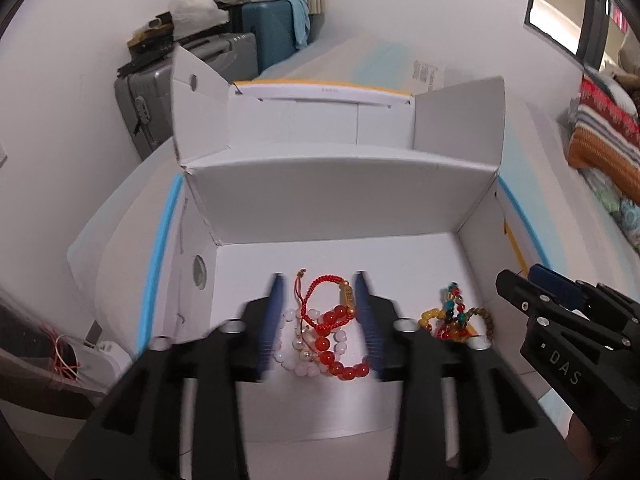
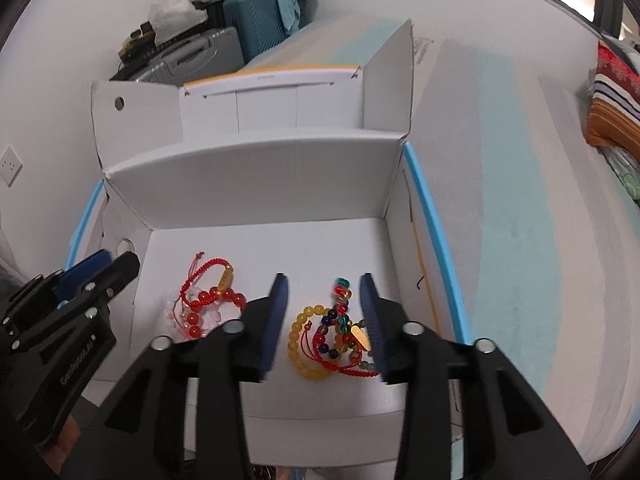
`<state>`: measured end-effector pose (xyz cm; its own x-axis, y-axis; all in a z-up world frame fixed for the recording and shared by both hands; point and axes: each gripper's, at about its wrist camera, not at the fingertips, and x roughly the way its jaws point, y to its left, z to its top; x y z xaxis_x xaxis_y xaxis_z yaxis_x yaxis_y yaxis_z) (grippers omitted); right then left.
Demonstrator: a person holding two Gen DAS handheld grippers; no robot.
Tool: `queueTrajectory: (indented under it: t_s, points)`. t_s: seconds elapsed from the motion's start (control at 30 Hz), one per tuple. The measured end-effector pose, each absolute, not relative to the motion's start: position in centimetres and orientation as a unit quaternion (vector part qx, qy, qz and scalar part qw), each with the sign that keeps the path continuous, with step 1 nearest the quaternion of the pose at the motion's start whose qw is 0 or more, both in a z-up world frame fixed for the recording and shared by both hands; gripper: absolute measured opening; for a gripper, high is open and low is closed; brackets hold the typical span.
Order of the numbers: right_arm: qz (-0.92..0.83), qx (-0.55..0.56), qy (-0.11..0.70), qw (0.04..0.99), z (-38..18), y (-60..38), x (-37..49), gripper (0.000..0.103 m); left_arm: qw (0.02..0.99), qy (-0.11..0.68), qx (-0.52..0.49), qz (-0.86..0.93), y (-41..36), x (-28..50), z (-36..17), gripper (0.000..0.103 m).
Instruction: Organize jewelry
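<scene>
A white cardboard box (image 1: 320,196) stands open with two heaps of jewelry on its floor. In the left wrist view my left gripper (image 1: 319,277) is open and straddles one heap: a red bead bracelet (image 1: 325,358), a white bead bracelet (image 1: 288,364) and a red cord bracelet (image 1: 320,284) with a gold charm. The pads do not press on it. My right gripper (image 2: 324,277), also open, straddles the other heap: a yellow bead bracelet (image 2: 298,336), multicolour beads (image 2: 342,300) and a red cord (image 2: 332,362). Each gripper also shows at the edge of the other's view.
The box's flaps (image 2: 388,80) stand up behind and at both sides, with a blue-edged lid underneath. It rests on a pale bed surface (image 2: 520,200). Suitcases (image 1: 272,32) are stacked in the far corner, and a striped blanket (image 1: 604,136) lies at the right.
</scene>
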<state>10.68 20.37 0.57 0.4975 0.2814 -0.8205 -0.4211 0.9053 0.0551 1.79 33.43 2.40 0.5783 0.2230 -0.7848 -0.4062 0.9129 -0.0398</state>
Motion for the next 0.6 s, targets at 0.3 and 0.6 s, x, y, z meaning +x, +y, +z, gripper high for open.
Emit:
queueTrajectory:
  t_s: [0.3, 0.6]
  points:
    - [0.209, -0.061, 0.412, 0.885, 4.5, 18.2, 7.2, 0.075, 0.899, 0.379, -0.107, 0.191, 32.5, -2.3, 5.7, 0.087]
    - [0.199, -0.046, 0.381, 0.902, 7.2, 15.4, 3.8, 0.082, 0.913, 0.342, -0.103, 0.196, 30.4, -5.7, 8.0, 0.097]
